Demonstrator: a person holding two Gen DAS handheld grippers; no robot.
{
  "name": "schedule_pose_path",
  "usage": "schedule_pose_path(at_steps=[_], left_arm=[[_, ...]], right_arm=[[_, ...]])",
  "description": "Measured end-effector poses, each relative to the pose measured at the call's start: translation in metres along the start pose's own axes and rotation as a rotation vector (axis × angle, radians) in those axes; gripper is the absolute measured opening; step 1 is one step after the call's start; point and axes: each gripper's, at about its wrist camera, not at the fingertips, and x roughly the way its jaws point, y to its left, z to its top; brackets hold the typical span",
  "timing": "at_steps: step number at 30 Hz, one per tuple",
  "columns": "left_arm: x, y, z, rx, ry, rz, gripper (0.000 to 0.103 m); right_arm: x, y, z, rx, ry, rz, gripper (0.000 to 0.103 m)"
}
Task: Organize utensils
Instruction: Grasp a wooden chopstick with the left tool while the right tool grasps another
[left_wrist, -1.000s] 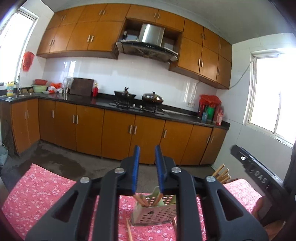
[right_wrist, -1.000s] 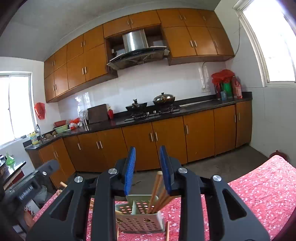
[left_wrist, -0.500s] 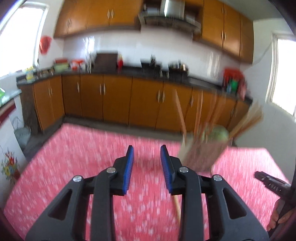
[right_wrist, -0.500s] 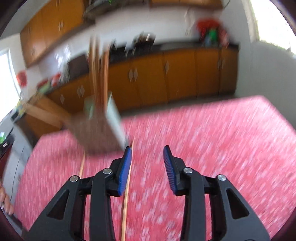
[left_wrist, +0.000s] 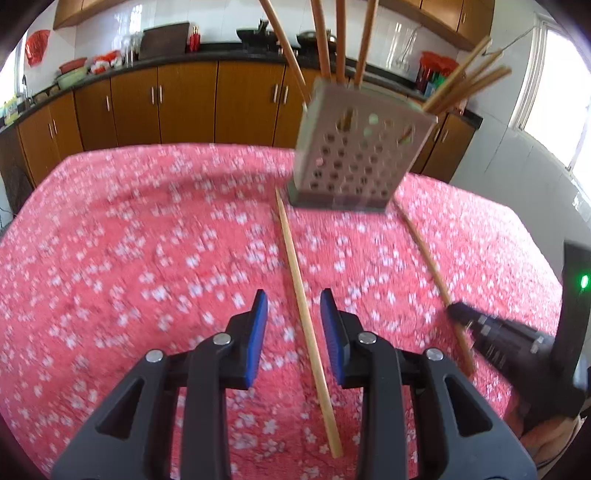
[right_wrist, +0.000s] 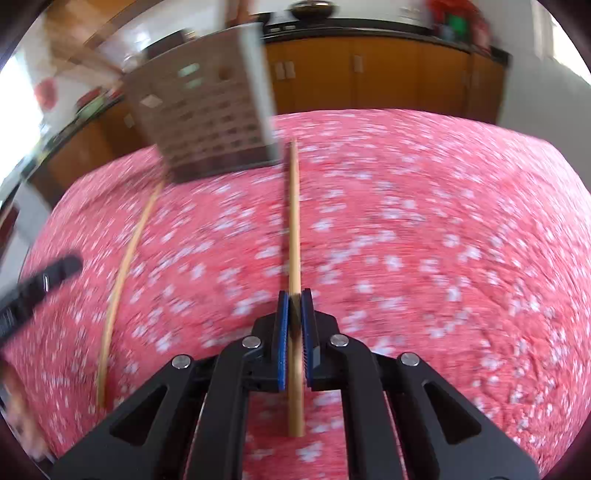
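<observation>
At the bottom of each view, the left gripper (left_wrist: 290, 314) hangs released astride one chopstick (left_wrist: 304, 306) on the pink floral tablecloth (left_wrist: 129, 240), the right gripper (right_wrist: 294, 302) is clenched on another chopstick (right_wrist: 294, 221), and farther up stands the perforated utensil holder (left_wrist: 354, 155) with chopsticks upright.

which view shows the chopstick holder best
The left wrist view: the chopstick holder is fairly sharp there, its holes and upright chopsticks clear. In the right wrist view it is motion-blurred and cut off at the top.
</observation>
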Motion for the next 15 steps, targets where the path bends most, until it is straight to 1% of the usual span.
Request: schedule_pose_path(at_steps=[3, 6, 8, 9, 10, 13, 15], left_arm=[[0.007, -0.008, -0.007, 0.013, 0.023, 0.002, 0.031], [0.016, -0.015, -0.012, 0.035, 0.046, 0.026, 0.030], [0.024, -0.016, -0.014, 0.045, 0.065, 0.062, 0.013], [0.028, -0.013, -0.014, 0.040, 0.075, 0.073, 0.010], [0.027, -0.011, -0.012, 0.037, 0.065, 0.078, 0.009], [0.030, 0.008, -0.003, 0.015, 0.063, 0.119, 0.008], [0.033, 0.027, 0.007, -0.009, 0.059, 0.161, 0.008]], right_arm=[[-0.003, -0.014, 0.001, 0.031, 0.002, 0.001, 0.008], [-0.006, -0.020, 0.000, 0.033, 0.001, 0.001, 0.008], [-0.007, -0.019, -0.001, 0.025, -0.002, 0.000, 0.008], [-0.007, -0.019, -0.001, 0.020, -0.003, 0.001, 0.008], [-0.006, -0.017, 0.001, 0.014, -0.003, 0.001, 0.008], [0.000, -0.008, 0.005, -0.008, -0.005, -0.001, 0.008], [0.005, -0.003, 0.009, -0.014, -0.005, -0.006, 0.008]])
